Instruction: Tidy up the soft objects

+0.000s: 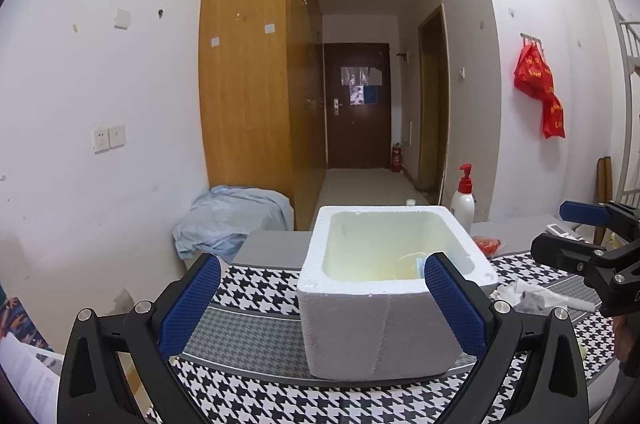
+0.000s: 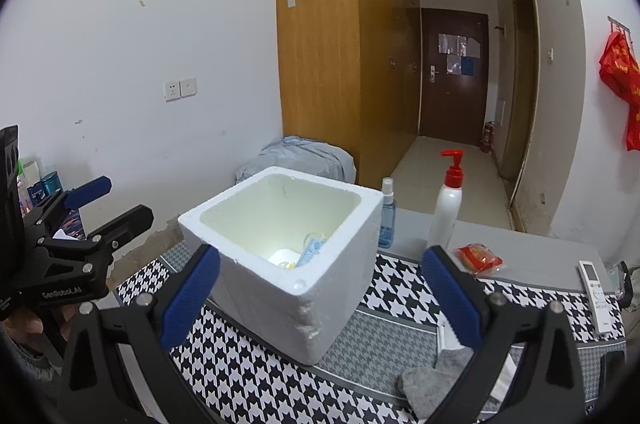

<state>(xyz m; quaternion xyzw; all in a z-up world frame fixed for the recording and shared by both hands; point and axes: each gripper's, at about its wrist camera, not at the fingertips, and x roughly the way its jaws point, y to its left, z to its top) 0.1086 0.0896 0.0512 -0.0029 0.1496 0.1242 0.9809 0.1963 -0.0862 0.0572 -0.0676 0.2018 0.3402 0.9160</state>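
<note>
Only in the right wrist view: a grey sock (image 2: 434, 380) on the counter (image 2: 520, 248) just right of the white foam box (image 2: 288, 288), under the right gripper (image 2: 320, 298), fingers spread wide, holding nothing. In the box: yellow and blue soft things (image 2: 310, 253). Left gripper (image 1: 322, 308) also spread, empty.

A white foam box (image 2: 280, 260), open-topped and upright, is seen ahead of the right gripper (image 2: 320, 296); a grey sock (image 2: 436, 380) lies crumpled just below its right finger.
</note>
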